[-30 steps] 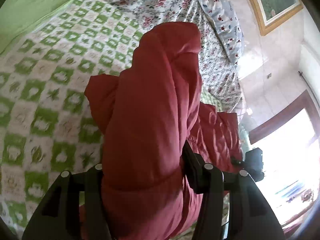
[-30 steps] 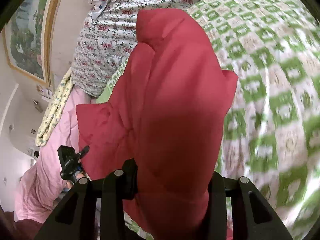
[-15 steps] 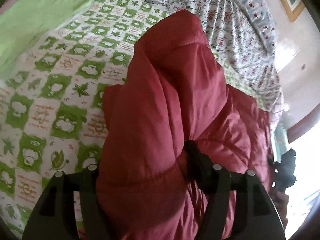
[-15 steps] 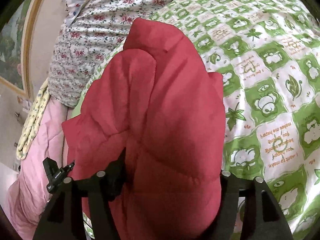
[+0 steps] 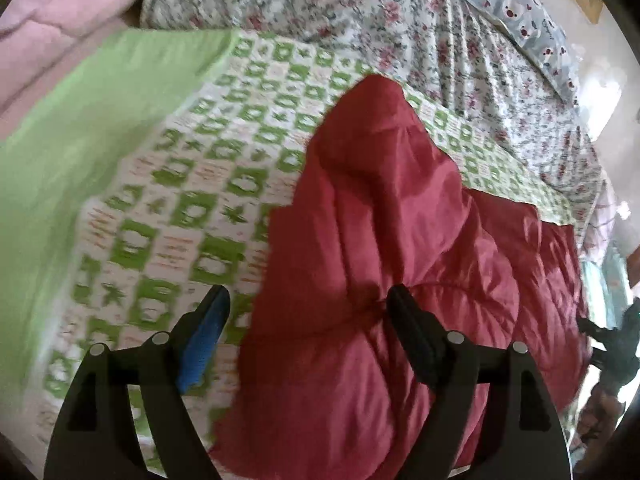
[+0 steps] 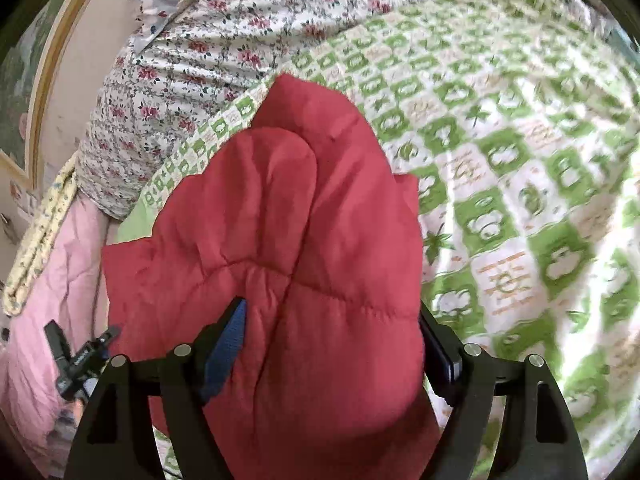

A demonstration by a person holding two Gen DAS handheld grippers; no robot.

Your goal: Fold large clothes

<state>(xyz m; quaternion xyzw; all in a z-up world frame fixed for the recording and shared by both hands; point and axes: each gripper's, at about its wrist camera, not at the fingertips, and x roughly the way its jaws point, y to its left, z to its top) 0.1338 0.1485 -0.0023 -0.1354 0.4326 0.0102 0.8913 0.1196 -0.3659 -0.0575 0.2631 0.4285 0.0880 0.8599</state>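
One red padded jacket [image 5: 384,264] is lying bunched on the green-and-white checked bedspread [image 5: 192,208], its puffy quilted bulk rising in a hump that is reaching toward the floral bedding [image 5: 360,12] at the head of the bed. It is probably sitting there because the flat spread is giving a broad surface on which so thick a garment can be laid over itself. The left gripper [image 5: 308,316] is standing with its fingers apart: the blue-padded finger [image 5: 204,344] is hanging over the bedspread clear of the cloth, and the dark finger is pressing into a quilted seam of the jacket, so nothing is being pinched. The right gripper [image 6: 332,344] is likewise spread wide, with jacket fabric billowing up between its two fingers rather than being squeezed; whether its pads are touching the cloth I cannot tell. Both tools are flanking the same mound, one at each side, which suits setting down a fold evenly. Outward, one plain green sheet [image 5: 80,128] is lying beside the bedspread, one pink quilt [image 6: 44,288] is lying at the bed's edge, one spotted pillow [image 5: 520,16] is resting against the wall, and one framed picture [image 6: 24,80] is hanging above.
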